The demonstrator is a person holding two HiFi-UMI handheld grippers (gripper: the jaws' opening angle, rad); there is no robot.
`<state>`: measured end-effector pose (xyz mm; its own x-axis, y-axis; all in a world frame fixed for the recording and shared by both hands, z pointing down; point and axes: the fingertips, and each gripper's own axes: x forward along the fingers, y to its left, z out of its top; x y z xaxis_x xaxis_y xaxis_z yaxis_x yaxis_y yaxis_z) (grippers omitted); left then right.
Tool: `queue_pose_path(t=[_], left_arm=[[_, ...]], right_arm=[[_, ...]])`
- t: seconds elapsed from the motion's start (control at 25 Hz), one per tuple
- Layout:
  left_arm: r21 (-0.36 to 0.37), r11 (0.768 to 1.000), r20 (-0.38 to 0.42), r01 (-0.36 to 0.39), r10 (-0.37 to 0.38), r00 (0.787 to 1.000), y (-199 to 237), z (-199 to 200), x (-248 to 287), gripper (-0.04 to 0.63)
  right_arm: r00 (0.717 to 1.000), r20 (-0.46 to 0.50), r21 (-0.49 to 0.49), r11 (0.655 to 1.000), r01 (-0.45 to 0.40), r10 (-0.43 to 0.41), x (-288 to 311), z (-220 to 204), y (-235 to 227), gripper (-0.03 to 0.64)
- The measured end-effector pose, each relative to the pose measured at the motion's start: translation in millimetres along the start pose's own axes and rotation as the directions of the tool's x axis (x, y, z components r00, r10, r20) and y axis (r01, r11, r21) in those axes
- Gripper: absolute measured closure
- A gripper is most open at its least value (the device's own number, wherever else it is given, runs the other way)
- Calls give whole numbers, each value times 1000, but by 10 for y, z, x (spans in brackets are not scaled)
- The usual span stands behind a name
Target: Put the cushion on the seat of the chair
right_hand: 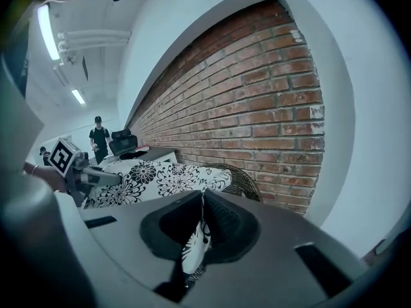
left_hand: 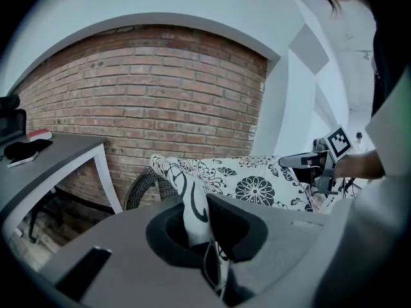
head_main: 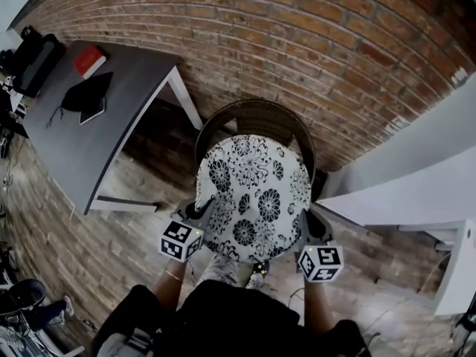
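Observation:
The round white cushion with black flowers hangs flat between my two grippers, over the dark wicker chair by the brick wall. My left gripper is shut on the cushion's near left edge and my right gripper is shut on its near right edge. In the left gripper view the cushion's edge is pinched between the jaws, with the chair's wicker rim just behind. The right gripper view shows the same fabric clamped, and the chair's back beyond. The seat itself is hidden under the cushion.
A grey table stands left of the chair, carrying a red book, a black cloth and a bag. White furniture sits at the right. The floor is wood planks. People stand far off.

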<state>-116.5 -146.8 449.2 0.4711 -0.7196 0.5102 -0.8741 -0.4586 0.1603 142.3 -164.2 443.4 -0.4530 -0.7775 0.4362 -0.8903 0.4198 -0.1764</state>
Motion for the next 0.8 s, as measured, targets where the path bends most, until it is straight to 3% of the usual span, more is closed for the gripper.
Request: queue_pose_path(t=[0.8], left_arm=[[-75, 990, -92, 117, -123, 988, 754, -331, 833, 584]], right_arm=[[983, -131, 24, 991, 135, -130, 837, -262, -78, 606]])
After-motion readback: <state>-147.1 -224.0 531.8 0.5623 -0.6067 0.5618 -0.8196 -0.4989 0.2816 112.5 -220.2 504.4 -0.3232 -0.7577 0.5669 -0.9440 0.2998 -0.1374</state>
